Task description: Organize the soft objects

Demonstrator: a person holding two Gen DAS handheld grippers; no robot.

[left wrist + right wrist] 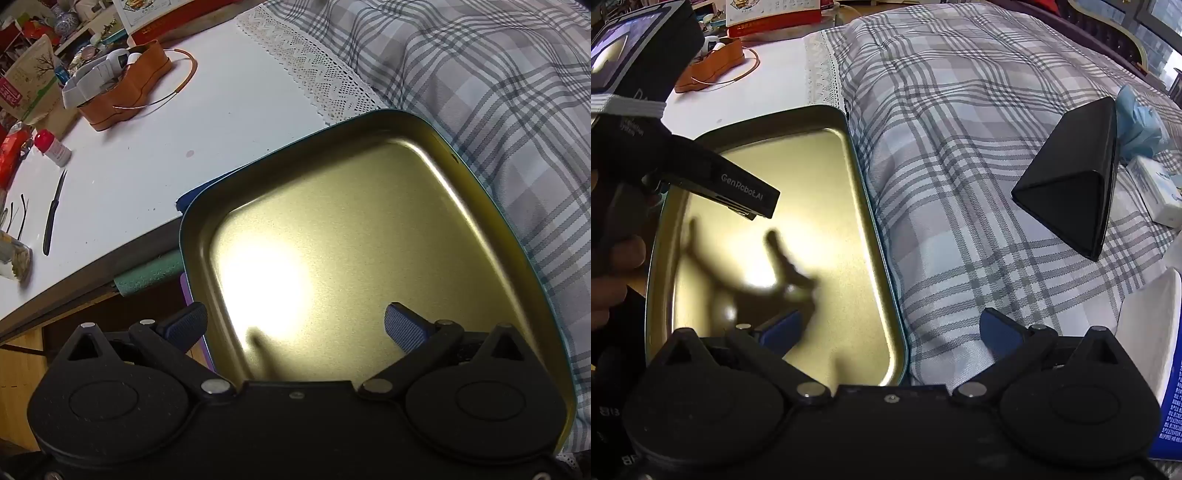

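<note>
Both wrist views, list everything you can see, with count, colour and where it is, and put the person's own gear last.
tin tray: one, gold inside with teal rim, empty, beside the plaid cloth
plaid cloth: one, grey and white, right of the tray
lace edging: one strip, cream, between white table and plaid cloth
white table: one, left of the cloth
brown leather holder: one, far on the table, holding small items
black pen: one, left on the table
red-capped bottle: one, white, near the pen
black triangular box: one, on the plaid cloth
blue tissue: one, behind the box
left gripper: black, jaws open over the tray
right gripper: black, jaws open, astride the tray's edge
</note>
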